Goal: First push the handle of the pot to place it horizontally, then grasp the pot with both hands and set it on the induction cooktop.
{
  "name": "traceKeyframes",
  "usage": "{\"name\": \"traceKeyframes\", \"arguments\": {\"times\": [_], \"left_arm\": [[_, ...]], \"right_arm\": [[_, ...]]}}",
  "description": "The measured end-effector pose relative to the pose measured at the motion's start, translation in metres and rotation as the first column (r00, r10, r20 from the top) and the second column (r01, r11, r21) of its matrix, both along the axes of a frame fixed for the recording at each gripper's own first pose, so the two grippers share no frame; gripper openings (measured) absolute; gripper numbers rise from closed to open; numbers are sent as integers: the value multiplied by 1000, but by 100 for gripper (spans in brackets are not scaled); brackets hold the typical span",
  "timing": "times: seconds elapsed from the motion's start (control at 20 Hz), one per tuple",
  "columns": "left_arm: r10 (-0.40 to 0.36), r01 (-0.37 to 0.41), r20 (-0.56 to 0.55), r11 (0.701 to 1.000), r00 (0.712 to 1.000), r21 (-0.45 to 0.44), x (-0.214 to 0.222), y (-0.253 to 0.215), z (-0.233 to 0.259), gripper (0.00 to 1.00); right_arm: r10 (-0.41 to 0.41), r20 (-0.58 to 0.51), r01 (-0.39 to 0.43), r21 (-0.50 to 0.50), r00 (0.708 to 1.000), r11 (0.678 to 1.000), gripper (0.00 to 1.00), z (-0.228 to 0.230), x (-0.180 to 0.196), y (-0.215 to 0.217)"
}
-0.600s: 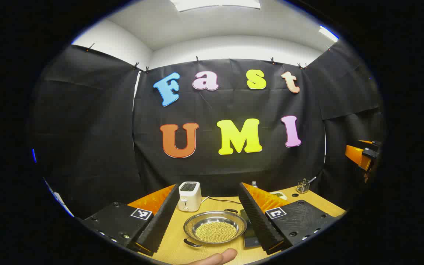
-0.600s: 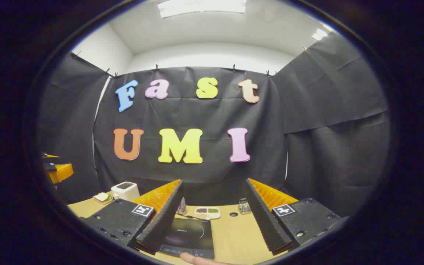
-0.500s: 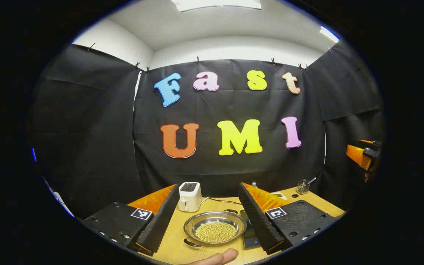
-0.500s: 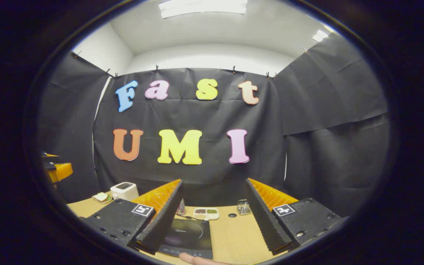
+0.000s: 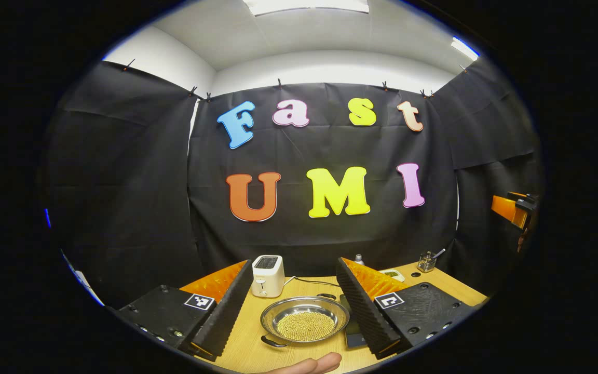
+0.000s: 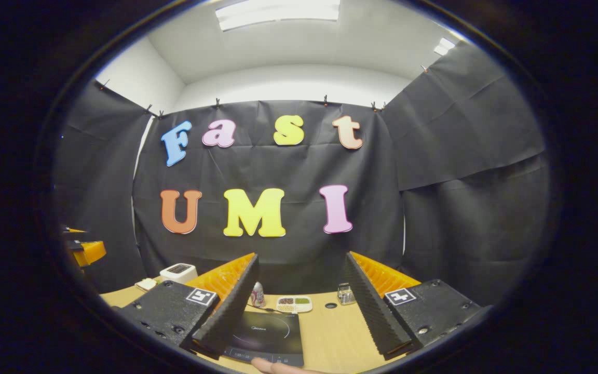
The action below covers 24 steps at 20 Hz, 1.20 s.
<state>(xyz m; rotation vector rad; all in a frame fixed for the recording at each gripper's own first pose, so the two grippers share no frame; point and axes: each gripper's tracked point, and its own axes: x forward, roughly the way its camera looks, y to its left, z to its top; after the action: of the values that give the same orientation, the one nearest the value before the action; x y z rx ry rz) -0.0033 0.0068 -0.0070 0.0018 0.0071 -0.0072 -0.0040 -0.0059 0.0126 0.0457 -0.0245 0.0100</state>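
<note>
Pot [image 5: 304,325] is sitting on the table [image 5: 247,348] between the left gripper's [image 5: 291,306] wide-spread fingers; right gripper [image 6: 304,306] is gaping wide above the induction cooktop [image 6: 268,337].

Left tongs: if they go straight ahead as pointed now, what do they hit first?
Probably the shallow steel pot of small yellow beads, which lies on the wooden table between the open left tongs. The white toaster stands behind it. Depth is unclear; they may pass above the pot.

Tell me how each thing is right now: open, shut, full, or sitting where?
Left hand-held gripper: open, holding nothing.
Right hand-held gripper: open, holding nothing.
Pot: on the table, lidless, holding small yellow beads.
Induction cooktop: bare on top.
Toaster: upright, slot empty.
</note>
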Motion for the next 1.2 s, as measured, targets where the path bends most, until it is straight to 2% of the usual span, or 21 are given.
{"name": "traceKeyframes", "arguments": {"times": [0.3, 0.55, 0.65, 0.7, 0.75, 0.8, 0.85, 0.9, 0.95, 1.0, 1.05, 1.1, 1.2], "left_arm": [[21, -20, -39, 1000, 999, 19, 10, 12, -29, 96], [44, -34, -153, 997, 987, 63, 22, 20, -81, 96], [21, -4, -198, 996, 980, 87, 24, 12, -103, 96], [-1, 20, -223, 996, 975, 82, 24, 8, -114, 89], [-31, 49, -248, 997, 968, 67, 26, 0, -124, 90], [-53, 68, -274, 997, 960, 46, 24, -3, -134, 71], [-59, 70, -288, 997, 956, 29, 22, -5, -141, 66], [-62, 71, -299, 997, 952, 21, 21, -5, -146, 69], [-57, 66, -307, 998, 950, 19, 21, -2, -152, 61], [-70, 79, -324, 997, 943, 12, 24, -6, -161, 40], [-72, 79, -343, 997, 937, 4, 23, -6, -170, 43], [-83, 87, -358, 996, 930, -4, 23, -6, -175, 30], [-90, 88, -378, 996, 921, -23, 23, -5, -188, 18]], "right_arm": [[27, 14, -27, 7, 1000, 1000, 100, 4, -4, 5], [27, -2, -27, 14, 1000, 1000, 100, -2, -5, 7], [28, -10, -28, 10, 1000, 1000, 100, -5, -6, 6], [31, -10, -31, 12, 999, 999, 100, -5, -4, 7], [30, -11, -30, 15, 999, 999, 100, -5, -4, 6], [28, -14, -28, 17, 1000, 999, 100, -7, -3, 6], [28, -17, -27, 18, 999, 999, 100, -8, -2, 6], [28, -21, -28, 20, 999, 999, 100, -9, -2, 6], [31, -26, -31, 22, 999, 999, 100, -10, -3, 6], [35, -32, -34, 23, 999, 999, 100, -12, -2, 8], [38, -37, -37, 22, 999, 999, 100, -14, -2, 9], [37, -41, -37, 19, 998, 999, 100, -15, -2, 7], [27, -42, -26, 9, 999, 1000, 100, -17, 0, 5]]}}
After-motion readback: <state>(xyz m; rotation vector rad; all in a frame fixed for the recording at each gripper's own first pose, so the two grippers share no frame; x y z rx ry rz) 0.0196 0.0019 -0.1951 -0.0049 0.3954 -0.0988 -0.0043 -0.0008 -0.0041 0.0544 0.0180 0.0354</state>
